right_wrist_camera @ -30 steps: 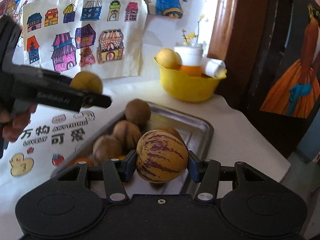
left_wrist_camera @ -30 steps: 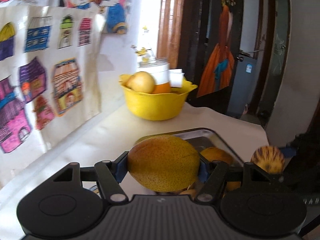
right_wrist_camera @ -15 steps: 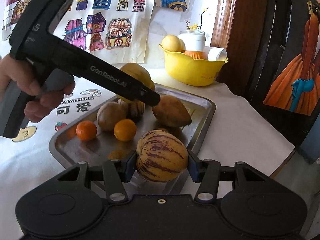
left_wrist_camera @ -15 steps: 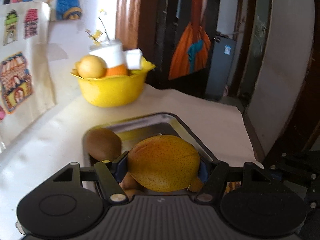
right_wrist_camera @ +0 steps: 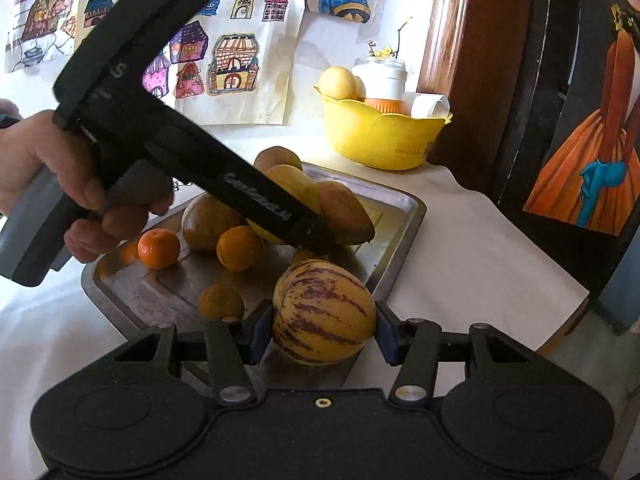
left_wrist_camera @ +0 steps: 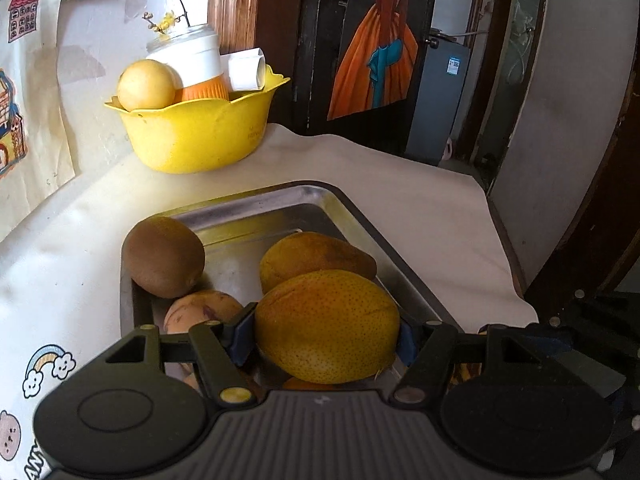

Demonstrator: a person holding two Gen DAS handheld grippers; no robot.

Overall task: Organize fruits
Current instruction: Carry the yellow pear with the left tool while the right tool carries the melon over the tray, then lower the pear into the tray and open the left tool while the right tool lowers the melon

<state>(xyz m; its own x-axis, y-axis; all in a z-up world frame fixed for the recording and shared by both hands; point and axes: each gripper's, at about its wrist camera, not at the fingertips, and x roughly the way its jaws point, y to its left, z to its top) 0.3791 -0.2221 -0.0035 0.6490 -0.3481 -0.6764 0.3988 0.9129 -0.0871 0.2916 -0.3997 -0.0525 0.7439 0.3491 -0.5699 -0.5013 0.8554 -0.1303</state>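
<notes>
My left gripper (left_wrist_camera: 326, 334) is shut on a yellow-orange speckled pear (left_wrist_camera: 327, 326), held low over the steel tray (left_wrist_camera: 320, 194). Beyond it in the tray lie a brown kiwi (left_wrist_camera: 163, 256), a brown mango (left_wrist_camera: 316, 254) and a pale streaked fruit (left_wrist_camera: 202, 310). My right gripper (right_wrist_camera: 323, 330) is shut on a yellow melon with purple stripes (right_wrist_camera: 324, 312), at the tray's (right_wrist_camera: 404, 216) near right edge. In the right wrist view the left gripper (right_wrist_camera: 296, 220), held by a hand (right_wrist_camera: 28, 160), reaches into the tray with the pear (right_wrist_camera: 294, 186). Small oranges (right_wrist_camera: 159, 248) lie near it.
A yellow bowl (left_wrist_camera: 200, 132) with a round yellow fruit (left_wrist_camera: 146, 85), a white jar and a paper roll stands at the back by the wall. Children's drawings hang on the wall. The table's right edge (right_wrist_camera: 568, 312) drops off close to the tray.
The left gripper has swung right and come down into the tray with the pear. The right gripper has sunk a little toward the tray's near edge, still holding the striped melon.
</notes>
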